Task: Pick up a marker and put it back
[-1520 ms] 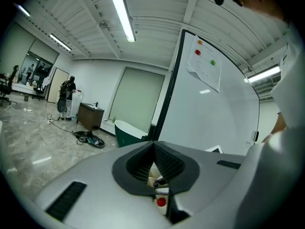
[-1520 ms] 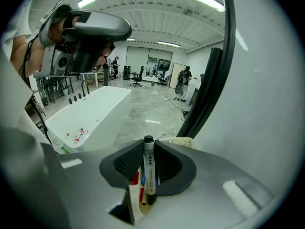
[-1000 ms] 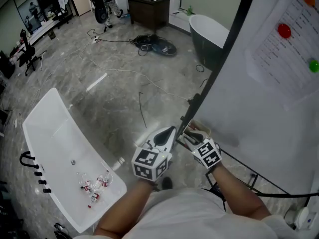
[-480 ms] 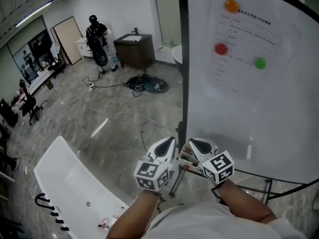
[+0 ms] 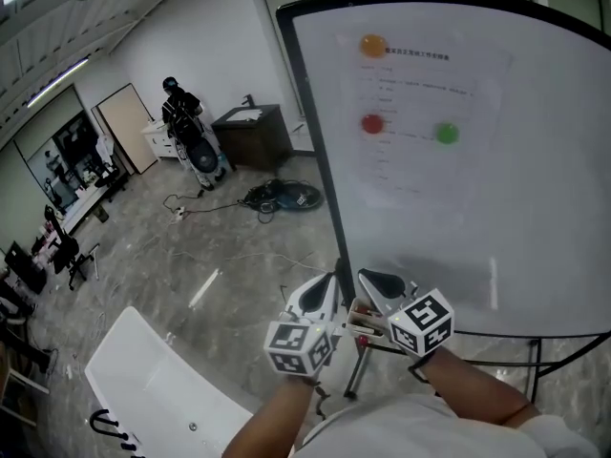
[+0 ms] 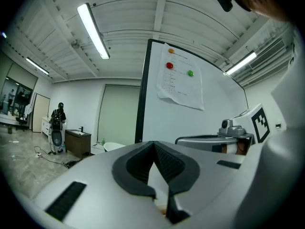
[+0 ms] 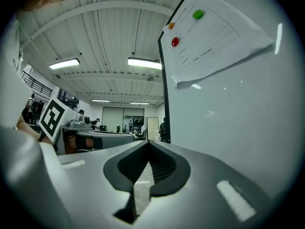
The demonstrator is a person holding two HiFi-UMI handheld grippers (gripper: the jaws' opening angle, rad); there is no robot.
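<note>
In the head view both grippers sit at six o'clock, close side by side and pointing level at the lower left corner of the whiteboard (image 5: 535, 208). The left gripper (image 5: 330, 279) has its jaws together with nothing between them. The right gripper (image 5: 364, 276), just at its three o'clock, is likewise closed and empty. The marker shows in no view, so I cannot tell where it lies. At twelve o'clock on the board hangs a paper sheet (image 5: 420, 132) under an orange magnet (image 5: 372, 45), a red magnet (image 5: 371, 123) and a green magnet (image 5: 447, 134).

The likely risks: with the jaws closed, a reach would only nudge the marker and send it rolling to the floor. The closely paired grippers could also knock each other or the board's black frame (image 5: 315, 151).
</note>
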